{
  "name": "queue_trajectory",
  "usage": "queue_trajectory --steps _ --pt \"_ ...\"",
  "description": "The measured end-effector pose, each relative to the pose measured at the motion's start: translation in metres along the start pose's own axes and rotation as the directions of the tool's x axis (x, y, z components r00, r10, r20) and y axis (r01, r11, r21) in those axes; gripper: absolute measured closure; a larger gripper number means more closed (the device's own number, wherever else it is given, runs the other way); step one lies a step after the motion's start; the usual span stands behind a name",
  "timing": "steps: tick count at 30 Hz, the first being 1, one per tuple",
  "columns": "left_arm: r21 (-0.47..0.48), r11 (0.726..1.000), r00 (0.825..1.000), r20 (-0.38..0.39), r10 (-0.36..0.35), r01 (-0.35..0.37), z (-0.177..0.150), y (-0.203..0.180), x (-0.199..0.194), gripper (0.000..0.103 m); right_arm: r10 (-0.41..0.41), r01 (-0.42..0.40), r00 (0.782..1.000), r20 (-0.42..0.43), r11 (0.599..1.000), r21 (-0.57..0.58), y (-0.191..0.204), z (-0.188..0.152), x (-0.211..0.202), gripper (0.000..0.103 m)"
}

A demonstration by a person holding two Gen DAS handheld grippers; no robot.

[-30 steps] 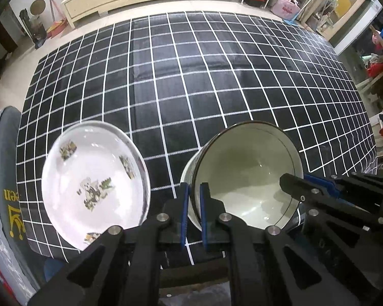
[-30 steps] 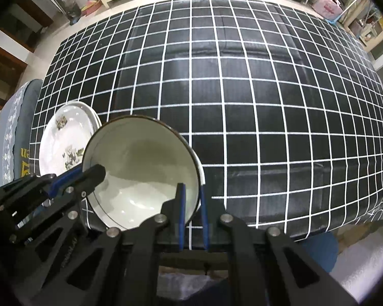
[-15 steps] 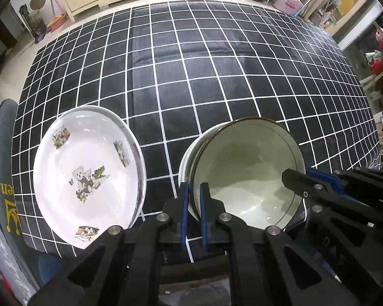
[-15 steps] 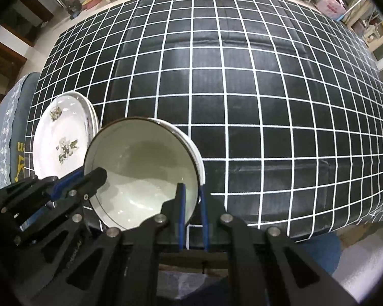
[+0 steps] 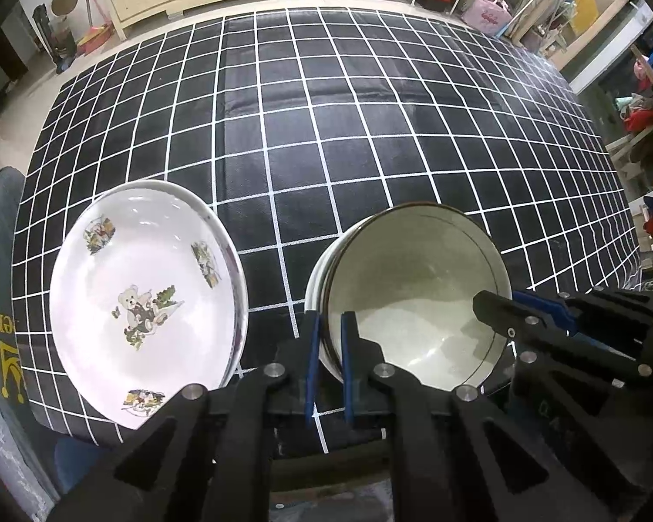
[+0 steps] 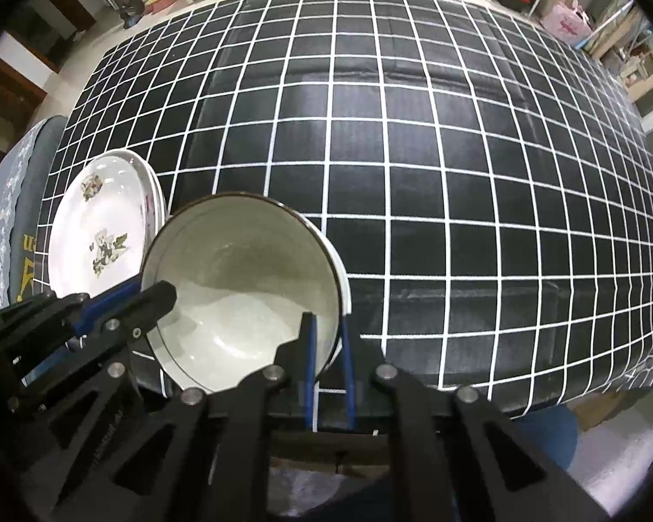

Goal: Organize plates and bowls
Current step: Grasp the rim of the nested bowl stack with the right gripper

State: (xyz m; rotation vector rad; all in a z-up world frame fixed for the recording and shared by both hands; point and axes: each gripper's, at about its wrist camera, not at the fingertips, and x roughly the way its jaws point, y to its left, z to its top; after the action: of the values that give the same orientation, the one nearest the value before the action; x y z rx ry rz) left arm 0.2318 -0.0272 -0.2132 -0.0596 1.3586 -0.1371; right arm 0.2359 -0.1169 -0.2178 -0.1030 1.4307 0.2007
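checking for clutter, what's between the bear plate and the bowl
Nothing: only a bare strip of checked cloth separates the bear plate from the bowl, clearest in the left wrist view.

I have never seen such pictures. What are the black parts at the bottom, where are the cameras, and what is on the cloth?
A person holds one hand-held gripper in each hand; each carries a camera looking along its two black fingers. In the left view, the left hand-held gripper pinches the rim of a bowl. In the right view, the right hand-held gripper pinches the same bowl's opposite rim. Another bowl seems nested under it. Beside it, plates with a bear picture lie on the checked cloth.
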Motion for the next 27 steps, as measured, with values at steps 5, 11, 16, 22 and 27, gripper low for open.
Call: queue_trajectory --steps 5,11,16,22,27 --pt "-0.016 0.999 0.999 0.019 -0.032 0.033 -0.002 0.005 -0.003 0.094 0.083 -0.084 0.996 0.012 0.995 0.057 -0.017 0.002 -0.006 0.088" --pt "-0.010 0.998 0.996 0.065 -0.056 0.057 0.000 0.009 -0.022 0.080 0.132 -0.135 0.990 0.039 0.988 0.072 -0.026 -0.001 -0.018 0.073" --pt "0.024 0.997 0.991 0.112 -0.077 0.075 -0.004 0.011 -0.042 0.067 0.113 -0.120 0.987 0.116 0.991 0.054 -0.026 -0.008 -0.033 0.043" --pt "0.108 0.977 0.963 0.178 -0.203 0.186 -0.023 0.017 -0.060 0.048 0.108 -0.120 0.973 0.204 0.992 0.048 -0.026 -0.026 -0.044 0.041" --pt "0.130 0.965 0.944 0.217 -0.250 0.226 -0.036 0.026 -0.060 0.045 0.143 -0.176 0.952 0.270 0.979 0.100 -0.035 -0.040 -0.043 0.041"
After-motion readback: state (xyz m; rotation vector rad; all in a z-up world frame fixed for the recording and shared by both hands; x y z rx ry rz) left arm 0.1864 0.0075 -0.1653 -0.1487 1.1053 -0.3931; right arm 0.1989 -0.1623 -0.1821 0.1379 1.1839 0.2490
